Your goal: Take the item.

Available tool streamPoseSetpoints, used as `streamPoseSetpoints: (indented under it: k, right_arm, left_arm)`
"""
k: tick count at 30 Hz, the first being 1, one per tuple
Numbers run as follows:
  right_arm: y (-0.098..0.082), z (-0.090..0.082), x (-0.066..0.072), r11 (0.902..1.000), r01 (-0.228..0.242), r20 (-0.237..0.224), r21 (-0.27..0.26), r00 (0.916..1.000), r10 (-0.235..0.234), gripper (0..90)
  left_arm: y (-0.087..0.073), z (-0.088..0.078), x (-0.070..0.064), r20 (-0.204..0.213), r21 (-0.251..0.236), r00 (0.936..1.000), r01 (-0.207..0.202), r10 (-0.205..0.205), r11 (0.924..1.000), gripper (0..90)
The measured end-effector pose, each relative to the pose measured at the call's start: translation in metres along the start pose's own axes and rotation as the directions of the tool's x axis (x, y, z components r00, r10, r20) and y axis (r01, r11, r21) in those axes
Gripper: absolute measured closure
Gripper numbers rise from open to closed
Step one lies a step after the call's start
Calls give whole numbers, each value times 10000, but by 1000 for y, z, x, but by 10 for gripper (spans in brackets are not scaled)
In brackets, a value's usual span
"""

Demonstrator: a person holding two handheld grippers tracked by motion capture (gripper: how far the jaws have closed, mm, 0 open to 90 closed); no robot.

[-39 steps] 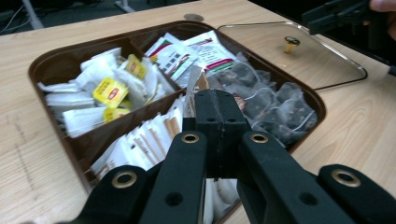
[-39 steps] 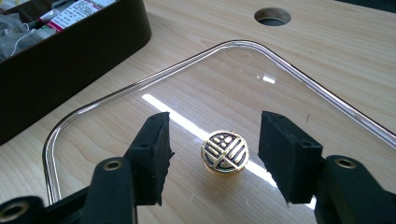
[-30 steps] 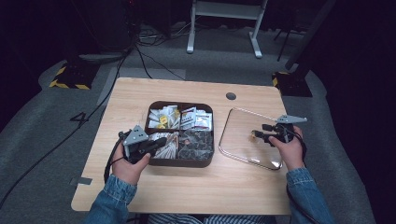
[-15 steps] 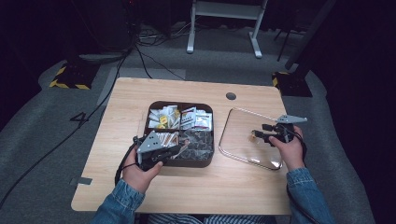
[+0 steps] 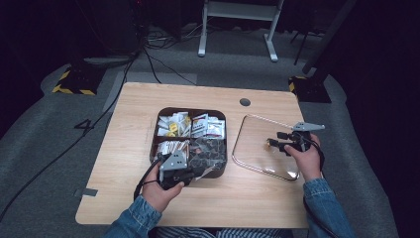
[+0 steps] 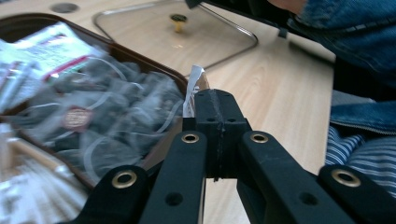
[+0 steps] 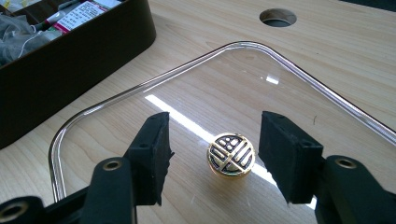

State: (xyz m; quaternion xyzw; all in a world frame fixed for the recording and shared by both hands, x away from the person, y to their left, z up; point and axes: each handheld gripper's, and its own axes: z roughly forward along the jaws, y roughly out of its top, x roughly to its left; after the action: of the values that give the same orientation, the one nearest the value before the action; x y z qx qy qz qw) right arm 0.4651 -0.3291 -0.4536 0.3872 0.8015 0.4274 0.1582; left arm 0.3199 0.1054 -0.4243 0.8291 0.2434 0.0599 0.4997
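A small packet point(image 6: 194, 88), white paper with a brownish edge, is pinched between the pressed-together jaws of the left gripper point(image 6: 215, 100); only its top corner stands clear above the jaw tips. In the high view the left gripper point(image 5: 190, 174) is seen at the near edge of the dark compartment tray point(image 5: 154, 148), over the tray's near right compartment, where netted tea bags point(image 6: 98, 116) lie in a loose heap.

Change noted: against the frame one second ago, the left gripper has been carried rightward along the tray's near side, from the near left corner to a spot below the tea-bag compartment, and slightly lower. The jaws were already shut then. It is judged that the packet has been lifted out of the tray and is being drawn toward the near side of the desk point(image 5: 247, 198), so the picking step is likely done and the setting-down remains.

The right gripper point(image 7: 212, 158) is held spread over the glass lid point(image 7: 289, 88), which lies flat on the desk just right of the tray. Its jaws stand on either side of the gold knob point(image 7: 230, 155) without touching it. No shift of the right gripper or the lid is found between the earlier frames and now. The far compartments hold white and yellow sachets point(image 5: 190, 125), apparently undisturbed.
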Motion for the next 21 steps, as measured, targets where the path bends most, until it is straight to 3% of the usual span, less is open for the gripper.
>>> streamPoseSetpoints:
  k: [15, 21]
  right_arm:
    - [0, 2, 2, 10000, -91, -151, 39, 9998, 92, 437]
    - [0, 3, 2, 10000, -60, -180, 24, 9998, 61, 437]
  left_arm:
    - [-16, 36, -5, 843, 603, 9960, 248, -299, 9979, 899]
    - [-19, 46, -7, 824, 940, 9965, 39, -117, 9956, 899]
